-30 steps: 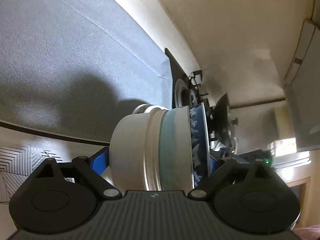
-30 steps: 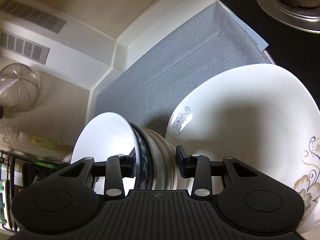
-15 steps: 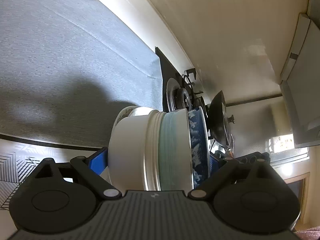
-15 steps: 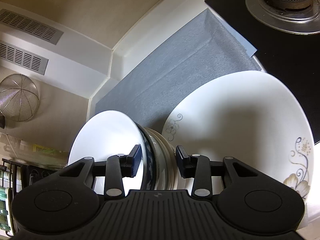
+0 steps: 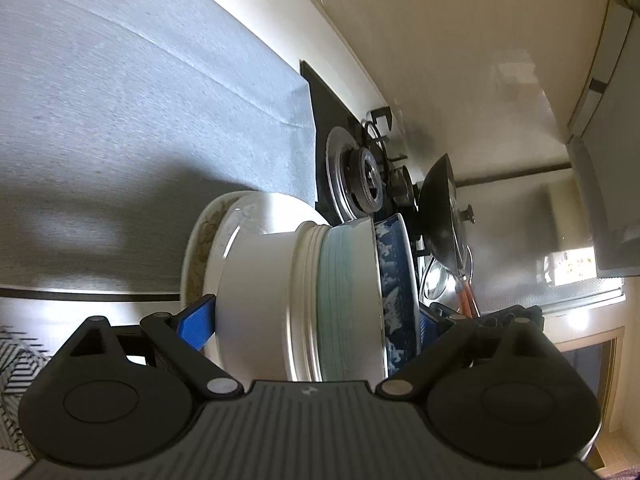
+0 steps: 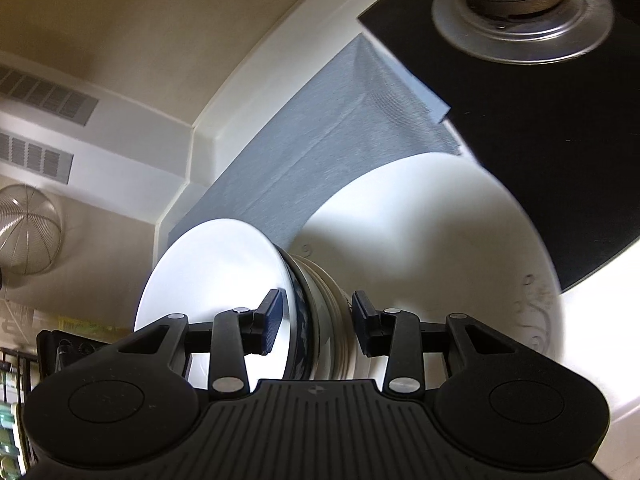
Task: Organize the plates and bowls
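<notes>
A stack of bowls (image 5: 304, 300) lies sideways across the left wrist view: white ones, a pale green one and a blue patterned one (image 5: 394, 280) at the right end. My left gripper (image 5: 311, 322) is shut on it, blue pads at both ends. A large white flowered plate (image 5: 194, 256) shows at the stack's left end. In the right wrist view my right gripper (image 6: 316, 320) is shut on the same stack (image 6: 320, 300), one pad inside the top white bowl (image 6: 216, 272) and the other against the bowls' feet. The big plate (image 6: 440, 240) fills the space behind.
A grey mat (image 5: 120, 120) covers the counter, seen too in the right wrist view (image 6: 320, 152). Beside it is a black hob with a burner (image 6: 520, 12) (image 5: 360, 184). A dark pan (image 5: 440, 208) stands past the burner. A wire strainer (image 6: 28, 232) hangs at far left.
Both grippers have carried the stack and plate across the mat toward the hob. The burner has slid closer in both views. Neither grip has changed.
</notes>
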`<state>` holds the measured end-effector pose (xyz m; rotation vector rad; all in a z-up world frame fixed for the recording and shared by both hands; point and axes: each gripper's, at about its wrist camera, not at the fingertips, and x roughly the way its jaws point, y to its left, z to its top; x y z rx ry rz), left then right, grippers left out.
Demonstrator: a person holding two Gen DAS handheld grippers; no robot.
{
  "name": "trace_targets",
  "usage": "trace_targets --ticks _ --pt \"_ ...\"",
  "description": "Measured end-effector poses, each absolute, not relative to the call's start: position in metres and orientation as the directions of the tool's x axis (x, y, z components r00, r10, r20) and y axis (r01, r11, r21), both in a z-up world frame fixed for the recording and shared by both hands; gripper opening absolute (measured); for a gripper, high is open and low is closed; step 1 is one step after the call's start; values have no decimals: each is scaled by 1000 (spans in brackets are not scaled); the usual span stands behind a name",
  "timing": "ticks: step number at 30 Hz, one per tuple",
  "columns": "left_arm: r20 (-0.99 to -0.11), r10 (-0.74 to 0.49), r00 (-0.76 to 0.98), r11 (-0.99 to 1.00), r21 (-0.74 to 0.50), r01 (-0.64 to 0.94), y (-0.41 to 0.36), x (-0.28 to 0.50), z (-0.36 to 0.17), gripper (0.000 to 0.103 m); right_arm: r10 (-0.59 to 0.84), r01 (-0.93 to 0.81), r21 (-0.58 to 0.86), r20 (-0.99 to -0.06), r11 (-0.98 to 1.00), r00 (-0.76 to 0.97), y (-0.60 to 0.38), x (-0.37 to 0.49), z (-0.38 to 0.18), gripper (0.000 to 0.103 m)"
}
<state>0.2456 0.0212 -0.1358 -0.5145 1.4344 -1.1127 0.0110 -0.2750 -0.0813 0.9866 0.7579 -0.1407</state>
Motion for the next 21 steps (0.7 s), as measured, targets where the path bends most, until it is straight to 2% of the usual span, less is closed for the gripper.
trace_targets --ticks 21 --pt "-519 -800 -302 441 -849 292 -18 237 -157 97 160 518 664 -685 539 711 -299 -8 -93 41"
